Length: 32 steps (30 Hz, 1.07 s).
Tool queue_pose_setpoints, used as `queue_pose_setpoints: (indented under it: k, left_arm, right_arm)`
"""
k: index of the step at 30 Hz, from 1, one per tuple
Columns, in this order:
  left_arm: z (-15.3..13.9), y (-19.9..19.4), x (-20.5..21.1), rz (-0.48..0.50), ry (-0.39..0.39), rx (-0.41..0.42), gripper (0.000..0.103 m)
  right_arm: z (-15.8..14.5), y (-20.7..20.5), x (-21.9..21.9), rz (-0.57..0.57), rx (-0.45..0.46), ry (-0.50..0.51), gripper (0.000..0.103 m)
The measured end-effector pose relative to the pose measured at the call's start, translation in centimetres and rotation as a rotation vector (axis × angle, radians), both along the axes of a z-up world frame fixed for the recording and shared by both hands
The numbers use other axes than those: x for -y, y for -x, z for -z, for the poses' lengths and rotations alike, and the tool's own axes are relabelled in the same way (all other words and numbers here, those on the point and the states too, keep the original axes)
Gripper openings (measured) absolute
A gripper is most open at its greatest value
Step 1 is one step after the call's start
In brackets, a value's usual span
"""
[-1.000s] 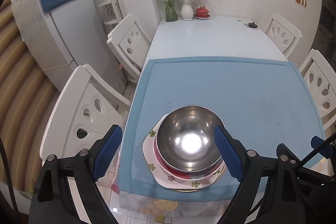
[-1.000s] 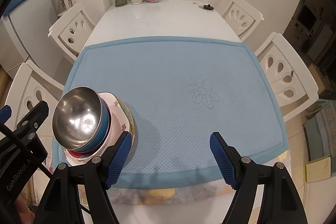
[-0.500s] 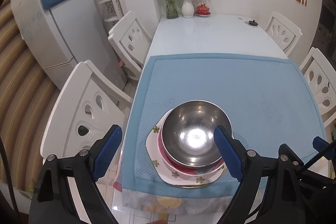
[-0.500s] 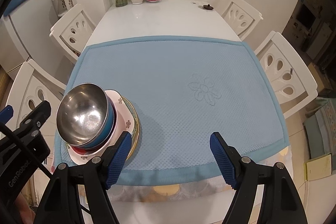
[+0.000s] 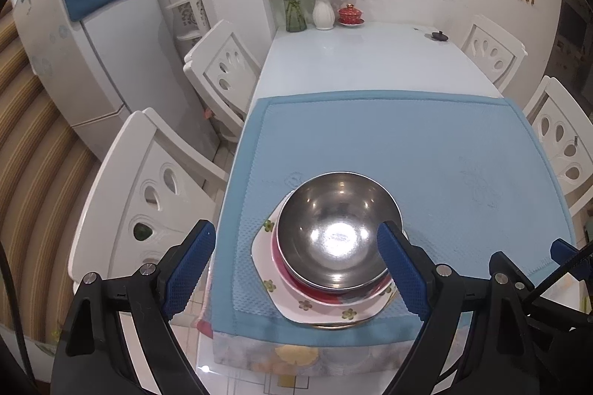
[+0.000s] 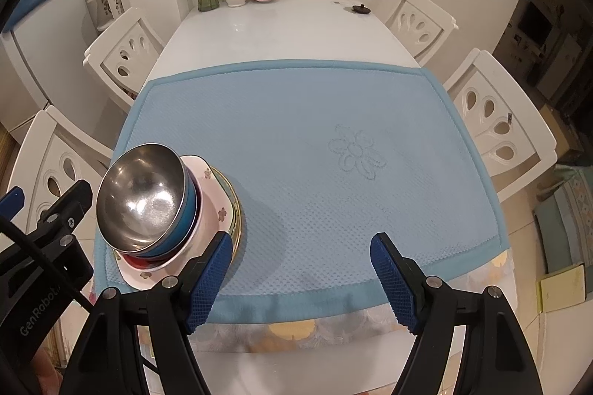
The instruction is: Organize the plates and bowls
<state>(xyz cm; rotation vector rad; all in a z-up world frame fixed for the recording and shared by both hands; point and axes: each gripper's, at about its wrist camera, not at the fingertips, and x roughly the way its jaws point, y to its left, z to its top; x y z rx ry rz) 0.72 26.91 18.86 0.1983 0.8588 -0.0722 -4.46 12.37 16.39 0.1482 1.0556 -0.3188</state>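
I've got the left hand-held gripper (image 5: 296,269) spread wide, blue pads either side of the stack and gripping nothing; the right-hand pad looks close to the bowl's rim, though I can't tell whether it touches. The shiny round stainless-steel bowl (image 5: 338,233) sits on top, nested in a blue bowl (image 6: 189,209) that shows only from the right wrist view. Under those, a red-rimmed dish (image 5: 296,285), then a white angular plate with small flower prints (image 5: 265,248), with a gold-edged plate (image 6: 234,206) peeking out at the bottom. The whole stack rests on the light blue textured mat (image 6: 296,120), at its near left corner, on the white glossy tabletop (image 6: 281,28). My right hand-held gripper (image 6: 300,274) hangs released over bare mat, just right of the stack, its left pad near the plate edge.
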Motion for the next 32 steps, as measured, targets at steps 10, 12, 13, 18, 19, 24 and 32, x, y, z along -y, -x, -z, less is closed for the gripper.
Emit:
queue_pose_setpoints:
  k: [10, 12, 13, 18, 19, 24, 32]
  left_arm:
    - [0.3, 0.2, 0.4, 0.030, -0.003, -0.001, 0.088]
    - [0.4, 0.2, 0.3, 0.034, -0.007, 0.000, 0.088]
    - [0.4, 0.2, 0.3, 0.036, -0.009, 0.001, 0.088]
    - [0.5, 0.1, 0.2, 0.043, -0.004, -0.003, 0.088]
    - [0.5, 0.1, 0.2, 0.043, -0.002, -0.004, 0.088]
    - [0.5, 0.1, 1.3, 0.052, -0.001, -0.011, 0.088]
    - [-0.5, 1.1, 3.9, -0.012, -0.010, 0.065, 0.088]
  right_arm:
    - [0.4, 0.1, 0.5, 0.026, -0.007, -0.019, 0.075]
    - [0.5, 0.1, 0.5, 0.032, -0.010, -0.025, 0.075]
    - [0.5, 0.1, 0.5, 0.034, -0.011, -0.026, 0.075]
    - [0.5, 0.1, 0.2, 0.029, -0.013, -0.025, 0.075]
    - [0.5, 0.2, 0.2, 0.029, -0.013, -0.021, 0.075]
    - [0.6, 0.6, 0.9, 0.028, -0.017, -0.013, 0.075]
    - [-0.4, 0.5, 4.0, -0.006, 0.006, -0.007, 0.075]
